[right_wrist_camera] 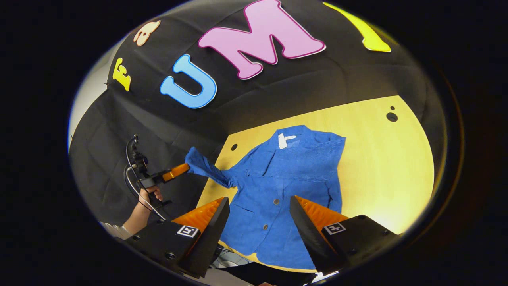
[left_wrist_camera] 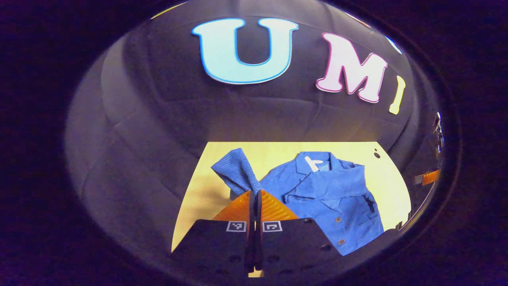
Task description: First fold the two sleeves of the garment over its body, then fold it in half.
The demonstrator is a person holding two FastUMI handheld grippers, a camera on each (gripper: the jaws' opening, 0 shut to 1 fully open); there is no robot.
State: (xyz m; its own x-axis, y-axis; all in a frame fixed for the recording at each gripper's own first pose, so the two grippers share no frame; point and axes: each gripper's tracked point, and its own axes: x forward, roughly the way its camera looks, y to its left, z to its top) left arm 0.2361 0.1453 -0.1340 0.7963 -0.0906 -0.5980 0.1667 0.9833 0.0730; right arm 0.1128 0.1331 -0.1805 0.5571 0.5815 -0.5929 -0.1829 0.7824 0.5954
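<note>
Left gripper view: bare table [left_wrist_camera: 198, 190] lies left of the blue jacket [left_wrist_camera: 337, 198]; my left gripper [left_wrist_camera: 256, 193] clamps its raised sleeve [left_wrist_camera: 236, 171]. Beyond the jacket's right edge, seemingly ample wood. My right gripper [right_wrist_camera: 260, 206] hangs parted above the jacket's hem, grasping nothing.

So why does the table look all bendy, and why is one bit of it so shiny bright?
Left gripper view: the fisheye lens bows the wooden table at the sides, and the blue jacket stays sharp. Right gripper view: the table's far edge curves the same way, with bright glare near the right gripper, whose jaws stand apart; the booth wall sits dim.
</note>
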